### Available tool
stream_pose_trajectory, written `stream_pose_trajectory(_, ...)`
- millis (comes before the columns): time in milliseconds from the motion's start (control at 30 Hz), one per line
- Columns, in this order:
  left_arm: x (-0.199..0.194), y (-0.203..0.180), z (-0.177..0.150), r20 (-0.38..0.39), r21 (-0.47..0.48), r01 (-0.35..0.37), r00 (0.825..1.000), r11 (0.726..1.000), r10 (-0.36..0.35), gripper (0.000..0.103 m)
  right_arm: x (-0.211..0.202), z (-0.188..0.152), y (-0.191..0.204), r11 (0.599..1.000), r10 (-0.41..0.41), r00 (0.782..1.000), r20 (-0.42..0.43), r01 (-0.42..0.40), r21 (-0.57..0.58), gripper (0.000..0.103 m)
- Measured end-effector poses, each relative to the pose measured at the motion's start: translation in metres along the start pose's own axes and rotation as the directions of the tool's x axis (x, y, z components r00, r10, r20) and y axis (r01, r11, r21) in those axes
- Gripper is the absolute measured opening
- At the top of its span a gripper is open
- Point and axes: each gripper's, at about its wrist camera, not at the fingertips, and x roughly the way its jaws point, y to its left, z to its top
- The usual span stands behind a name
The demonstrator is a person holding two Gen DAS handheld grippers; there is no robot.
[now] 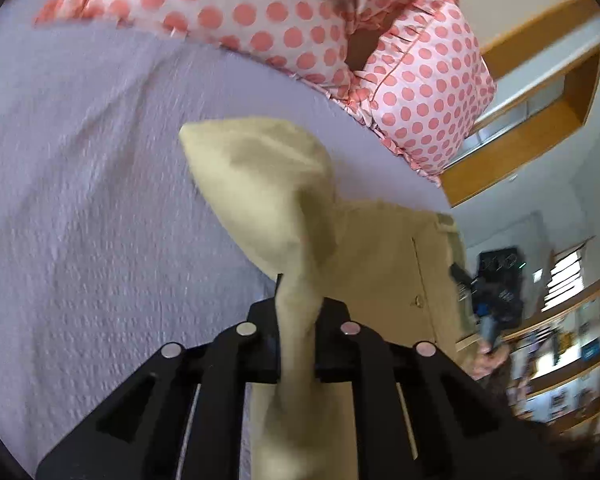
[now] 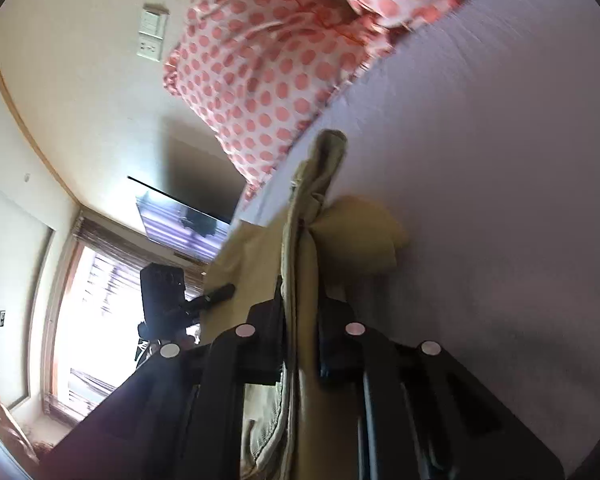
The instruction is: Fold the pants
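Note:
The beige pants [image 1: 276, 200] are lifted above a lavender bedspread [image 1: 80, 184]. My left gripper [image 1: 298, 308] is shut on a bunched edge of the pants, and the cloth fans out ahead of the fingers. My right gripper [image 2: 300, 312] is shut on another edge of the same pants [image 2: 312, 208], near the waistband seam. The right gripper shows at the far side of the cloth in the left wrist view [image 1: 464, 276]. The left gripper shows in the right wrist view [image 2: 216, 294], holding the stretched panel.
Pink polka-dot pillows [image 1: 300, 24] lie at the head of the bed, also in the right wrist view [image 2: 268, 72]. Wooden shelves [image 1: 564, 360] stand beyond the bed. A window [image 2: 96, 300] and a wall-mounted TV [image 2: 192, 212] are on the other side.

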Motion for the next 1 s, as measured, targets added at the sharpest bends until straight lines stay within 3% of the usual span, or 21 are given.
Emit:
stream_pose_trajectory(100,-0.004,-0.025,0.025,0.036,0.080,-0.062,0.998,0.995,0.059,0.008,0.003,0.031,0.026,0.997,-0.007,0.999,0.032,0.009,-0.075,0.011)
stream_pose_trajectory(233,0.001,-0.046,0.074,0.150,0.129,-0.167,0.978,0.977,0.147,0.007,0.009,0.081,0.043,0.988,-0.041,0.994,0.106,0.056,-0.142,0.010)
stream_pose_trajectory(333,0.028,-0.047,0.113,0.205,0.169,-0.300,0.942,0.939,0.265,0.011,0.019,0.119,0.032,0.980,-0.131,0.977,0.168,0.154,-0.127,0.010)
stream_pose_trajectory(400,0.064,-0.034,0.132,0.149,0.139,-0.390,0.917,0.910,0.370,0.015,0.035,0.133,0.012,0.963,-0.234,0.958,0.163,0.252,-0.096,0.011)
stream_pose_trajectory(467,0.094,-0.017,0.137,0.070,0.120,-0.469,0.883,0.875,0.464,0.024,0.059,0.138,-0.012,0.916,-0.393,0.915,0.095,0.398,-0.046,0.018)
stream_pose_trajectory(500,0.096,-0.015,0.135,0.073,0.123,-0.481,0.877,0.868,0.475,0.026,0.065,0.138,-0.019,0.898,-0.436,0.897,0.070,0.439,-0.034,0.027)
stream_pose_trajectory(600,0.070,-0.023,0.125,0.168,0.136,-0.524,0.848,0.841,0.502,0.027,0.045,0.135,-0.012,0.901,-0.427,0.898,0.108,0.432,-0.032,0.030)
stream_pose_trajectory(667,0.048,-0.035,0.114,0.240,0.141,-0.490,0.860,0.861,0.450,0.028,0.026,0.130,0.006,0.924,-0.358,0.916,0.182,0.376,-0.075,0.047)
stream_pose_trajectory(733,0.040,-0.047,0.105,0.243,0.169,-0.405,0.901,0.898,0.360,0.036,0.026,0.126,0.017,0.945,-0.298,0.939,0.172,0.316,-0.089,0.072)
stream_pose_trajectory(833,0.061,-0.052,0.100,0.146,0.171,-0.315,0.945,0.934,0.292,0.045,0.050,0.124,0.016,0.944,-0.306,0.947,0.093,0.314,-0.097,0.075)
stream_pose_trajectory(867,0.073,-0.048,0.099,0.107,0.157,-0.313,0.948,0.937,0.299,0.045,0.056,0.123,0.009,0.939,-0.327,0.942,0.071,0.332,-0.083,0.076)
stream_pose_trajectory(933,0.097,-0.035,0.102,0.043,0.123,-0.351,0.936,0.928,0.348,0.040,0.064,0.123,-0.008,0.941,-0.336,0.941,0.041,0.337,-0.025,0.076)
stream_pose_trajectory(967,0.098,-0.035,0.103,0.087,0.127,-0.381,0.924,0.916,0.373,0.039,0.064,0.124,-0.013,0.950,-0.311,0.949,0.046,0.312,-0.002,0.076)
stream_pose_trajectory(1000,0.100,-0.038,0.105,0.077,0.129,-0.426,0.905,0.896,0.419,0.038,0.062,0.125,-0.012,0.948,-0.319,0.947,0.039,0.318,0.016,0.076)
